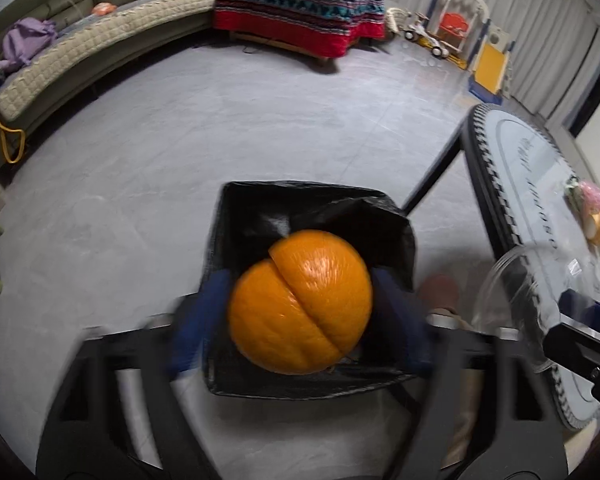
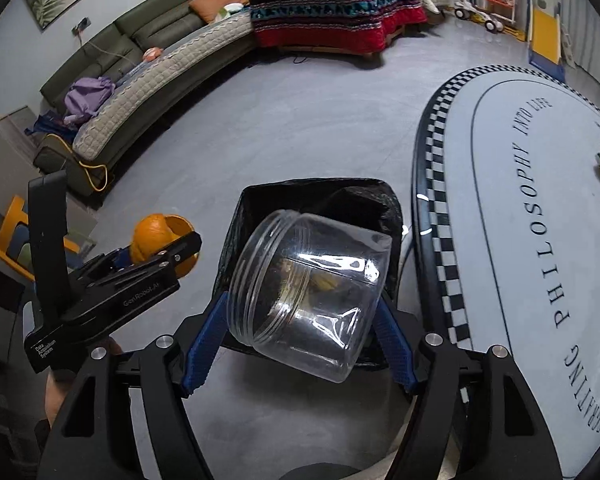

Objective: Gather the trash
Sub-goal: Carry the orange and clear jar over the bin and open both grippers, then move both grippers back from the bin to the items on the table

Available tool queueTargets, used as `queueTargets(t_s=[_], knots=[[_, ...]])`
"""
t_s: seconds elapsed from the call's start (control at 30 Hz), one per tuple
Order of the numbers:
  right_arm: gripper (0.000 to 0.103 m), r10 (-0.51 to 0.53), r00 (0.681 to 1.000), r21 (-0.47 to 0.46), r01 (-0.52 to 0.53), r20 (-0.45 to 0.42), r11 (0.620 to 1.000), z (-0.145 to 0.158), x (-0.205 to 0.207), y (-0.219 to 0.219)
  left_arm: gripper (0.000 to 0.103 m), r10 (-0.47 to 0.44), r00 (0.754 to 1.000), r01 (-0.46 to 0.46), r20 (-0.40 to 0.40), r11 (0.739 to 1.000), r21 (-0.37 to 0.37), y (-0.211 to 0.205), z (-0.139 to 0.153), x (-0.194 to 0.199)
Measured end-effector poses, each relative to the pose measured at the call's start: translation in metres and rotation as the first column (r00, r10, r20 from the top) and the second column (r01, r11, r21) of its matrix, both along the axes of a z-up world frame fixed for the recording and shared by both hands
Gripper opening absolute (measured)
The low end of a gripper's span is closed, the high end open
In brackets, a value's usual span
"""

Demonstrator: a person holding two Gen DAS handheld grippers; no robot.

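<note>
My left gripper (image 1: 300, 304) is shut on an orange peel (image 1: 300, 300), two overlapping pieces, held above the black-lined trash bin (image 1: 236, 216) on the floor. The left gripper (image 2: 168, 248) and its peel (image 2: 152, 236) also show in the right wrist view, left of the bin (image 2: 340, 192). My right gripper (image 2: 302, 300) is shut on a clear plastic jar (image 2: 308, 292), tilted, held over the bin. The jar's edge (image 1: 504, 276) shows in the left wrist view. More trash (image 1: 594, 212) lies on the table (image 1: 540, 184).
A round table with a checkered rim (image 2: 440, 184) stands to the right of the bin. A curved sofa (image 1: 100, 44) runs along the far left. A blanket-covered table (image 1: 300, 4) and toys (image 1: 452, 28) stand at the back. Grey floor surrounds the bin.
</note>
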State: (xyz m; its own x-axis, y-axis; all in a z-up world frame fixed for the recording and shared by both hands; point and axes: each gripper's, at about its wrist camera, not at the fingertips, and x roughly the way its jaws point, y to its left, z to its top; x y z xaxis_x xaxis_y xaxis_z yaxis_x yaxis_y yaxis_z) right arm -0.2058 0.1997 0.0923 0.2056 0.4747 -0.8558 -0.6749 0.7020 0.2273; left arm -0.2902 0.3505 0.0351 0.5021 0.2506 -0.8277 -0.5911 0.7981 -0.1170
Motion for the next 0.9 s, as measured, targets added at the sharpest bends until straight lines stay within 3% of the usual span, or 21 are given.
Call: queueTargets(t_s=[0.07,0.27,0.6,0.9], knots=[[0.078,0.006,1.000,0.011,-0.006,0.013,1.000,0.002,-0.002,0.004,0.097,0.040,0.999,-0.040,0.004,0.998,0.054,0.002,0.006,-0.007],[0.078,0.011,1.000,0.007,-0.011,0.028,1.000,0.005,-0.006,0.002,0.097,0.032,0.999,-0.033,0.034,0.999,0.027,0.010,0.014,-0.015],[0.078,-0.042,0.998,0.020,0.041,0.042,0.999,0.016,0.006,-0.026,0.097,-0.039,0.998,0.037,0.044,0.998,0.042,-0.009,0.023,0.005],[0.078,-0.164,0.984,0.030,0.162,0.067,0.986,0.031,0.037,-0.081,0.097,-0.148,0.987,0.145,0.070,0.988,0.049,-0.055,0.042,0.045]])
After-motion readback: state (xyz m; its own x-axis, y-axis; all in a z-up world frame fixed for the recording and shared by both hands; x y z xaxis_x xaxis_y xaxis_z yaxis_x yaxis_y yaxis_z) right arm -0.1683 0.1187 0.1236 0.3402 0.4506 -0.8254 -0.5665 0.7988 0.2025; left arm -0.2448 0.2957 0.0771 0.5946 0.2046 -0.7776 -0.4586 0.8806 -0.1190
